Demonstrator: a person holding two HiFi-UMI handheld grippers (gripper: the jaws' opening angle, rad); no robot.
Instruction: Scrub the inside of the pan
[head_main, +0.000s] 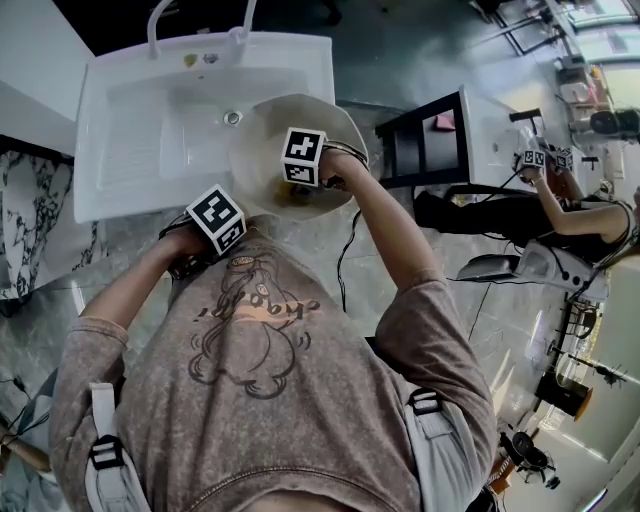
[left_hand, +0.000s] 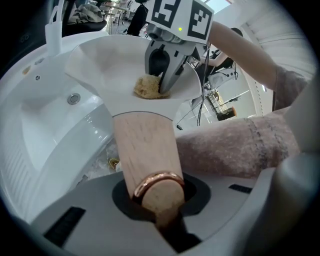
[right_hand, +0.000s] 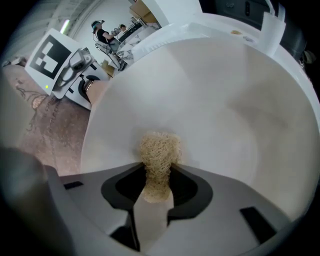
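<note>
Pan (head_main: 262, 135), cream-white and round, is held tilted above a white sink (head_main: 130, 130), just in front of the person's chest. Its pale wooden handle (left_hand: 147, 150) has a copper-coloured ring at the end. The left tongs (left_hand: 157, 197) are pressed tight onto that end. The right tongs (right_hand: 157, 185) pinch a small tan scrubber (right_hand: 159, 150) of coarse fibre by its narrow end. Its wider end rests against the pan's inner surface, on the side nearest the handle.

The pan looks rigid, with a smooth, probably slippery lining. Its weight likely sits well out beyond the handle, so it may try to twist under scrubbing pressure. The handle is the sensible place to hold it, as gripped now, and the wood should give good purchase. The scrubber looks soft and springy and will likely squash and bend rather than scratch.

The sink is plain white, with a round drain (head_main: 232, 118) and a tap (head_main: 200, 18) at its far edge. A grey marbled surface (head_main: 130, 245) lies around it. To the right stands a black-framed desk (head_main: 480, 125) with a white top. Beside it, another person (head_main: 580, 215) holds similar marker cubes. The room looks like a busy workshop, with cables and equipment about.
</note>
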